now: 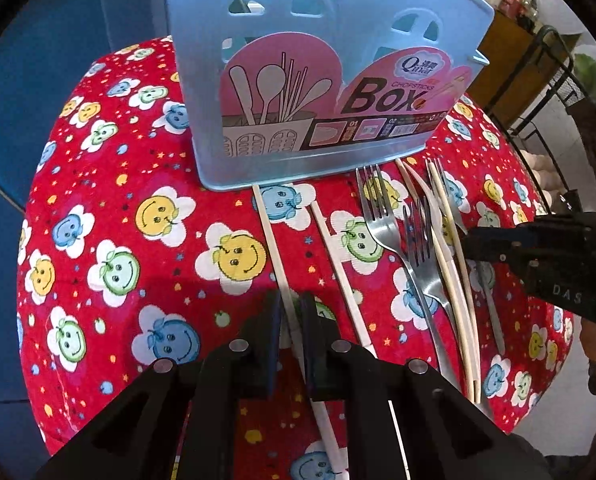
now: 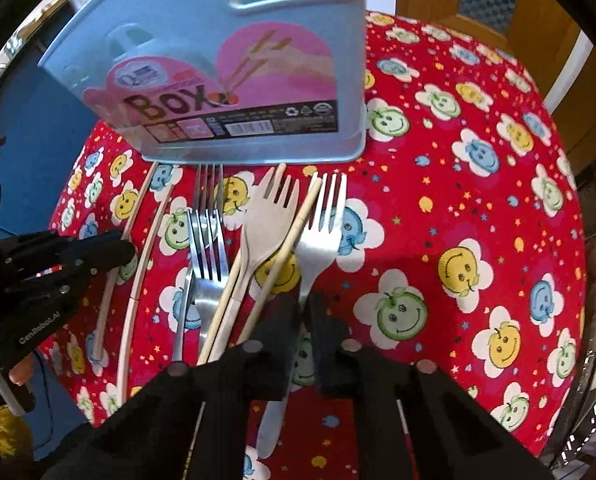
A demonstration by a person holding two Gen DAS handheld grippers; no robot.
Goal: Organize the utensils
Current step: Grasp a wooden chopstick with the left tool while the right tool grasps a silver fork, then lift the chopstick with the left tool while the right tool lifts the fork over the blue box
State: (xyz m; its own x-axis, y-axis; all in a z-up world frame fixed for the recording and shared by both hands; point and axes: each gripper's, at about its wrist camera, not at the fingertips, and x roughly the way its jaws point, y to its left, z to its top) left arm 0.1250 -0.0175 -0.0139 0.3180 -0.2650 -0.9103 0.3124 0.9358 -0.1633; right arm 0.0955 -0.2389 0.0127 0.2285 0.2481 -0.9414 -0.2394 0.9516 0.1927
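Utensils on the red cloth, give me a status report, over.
Left gripper shut on a white chopstick. Right gripper shut on a steel fork. Blue box stands behind; other forks and chopsticks lie loose. Nothing blocking.

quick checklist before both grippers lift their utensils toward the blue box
1. Left gripper shut on the leftmost white chopstick: ok.
2. Right gripper shut on the rightmost metal fork at its neck: ok.
3. Wooden chopstick leans across that fork's tines, may drag: not ok.
4. Blue box upright, behind the utensils: ok.
5. Box compartments free: cannot tell.
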